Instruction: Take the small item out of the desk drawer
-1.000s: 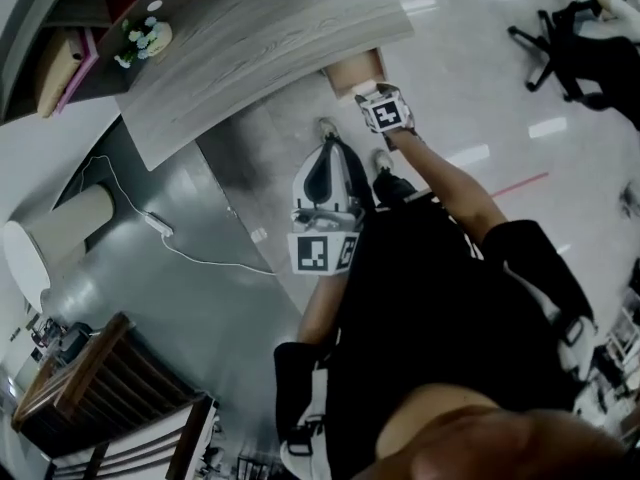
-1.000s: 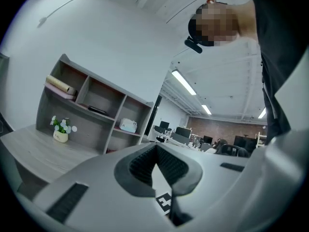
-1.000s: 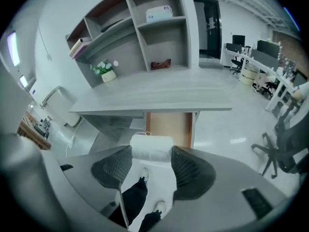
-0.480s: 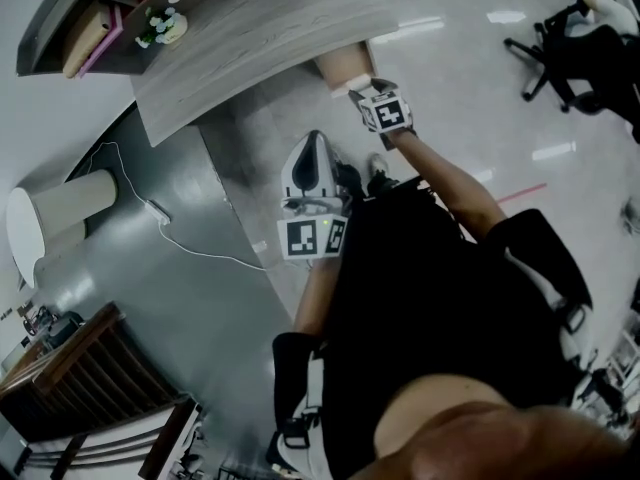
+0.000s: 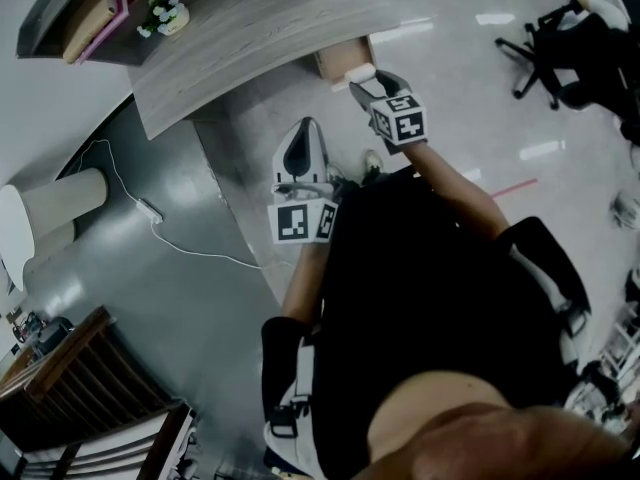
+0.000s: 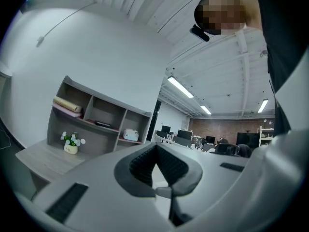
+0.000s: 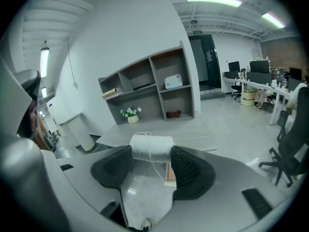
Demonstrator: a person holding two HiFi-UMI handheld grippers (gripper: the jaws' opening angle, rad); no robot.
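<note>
Head view looks down on the person from above. On the left, a thin white cable lies on the dark floor. Next comes the grey desk with a little flower pot on it. The left gripper hangs by the person's legs, apart from the desk. I think it just waits, since one gripper is enough for this job. To its right the drawer sticks out from under the desk, open. The right gripper is just beside it and holds the roll of white string, only a white blob from up here.

Right gripper view shows it well. The roll is squeezed between both jaws, one pad on each end, likely so it cannot slip. A loose strand dangles down. The roll is out of the drawer, up in the air. Left gripper view shows what the top view cannot: its jaws are closed together with nothing in them.
</note>
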